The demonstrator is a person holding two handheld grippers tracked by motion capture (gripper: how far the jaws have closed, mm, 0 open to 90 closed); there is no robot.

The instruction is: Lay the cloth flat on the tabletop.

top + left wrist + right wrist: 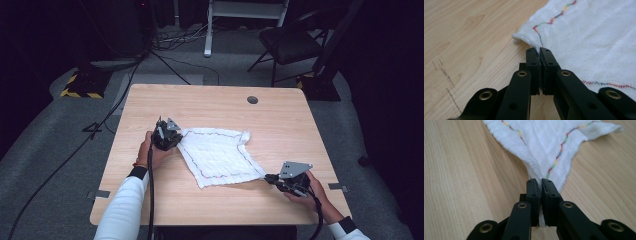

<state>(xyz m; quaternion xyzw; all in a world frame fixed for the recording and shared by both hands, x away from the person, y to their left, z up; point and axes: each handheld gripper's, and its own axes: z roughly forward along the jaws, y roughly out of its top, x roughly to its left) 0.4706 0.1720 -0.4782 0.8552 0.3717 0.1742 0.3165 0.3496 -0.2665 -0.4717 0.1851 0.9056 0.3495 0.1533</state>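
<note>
Thin woven white cloth [220, 156] — 2 grippers' pinch

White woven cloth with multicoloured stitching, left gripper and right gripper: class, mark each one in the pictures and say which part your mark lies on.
White woven cloth with multicoloured stitching [220, 155], high view, middle of its flat weave.
Left gripper [540, 50], left gripper view, tips shut on a cloth corner.
Right gripper [541, 181], right gripper view, tips shut on another corner.

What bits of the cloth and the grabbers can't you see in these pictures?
- Cloth corners: the pinched bits sit hidden between the shut jaws of the left gripper and the right gripper, in both gripper views.
- Cloth underside: hidden against the table in the high view.
- Stitching colours: too small in the high view.
- Far cloth edge: cut off at the top of both gripper views.
</note>
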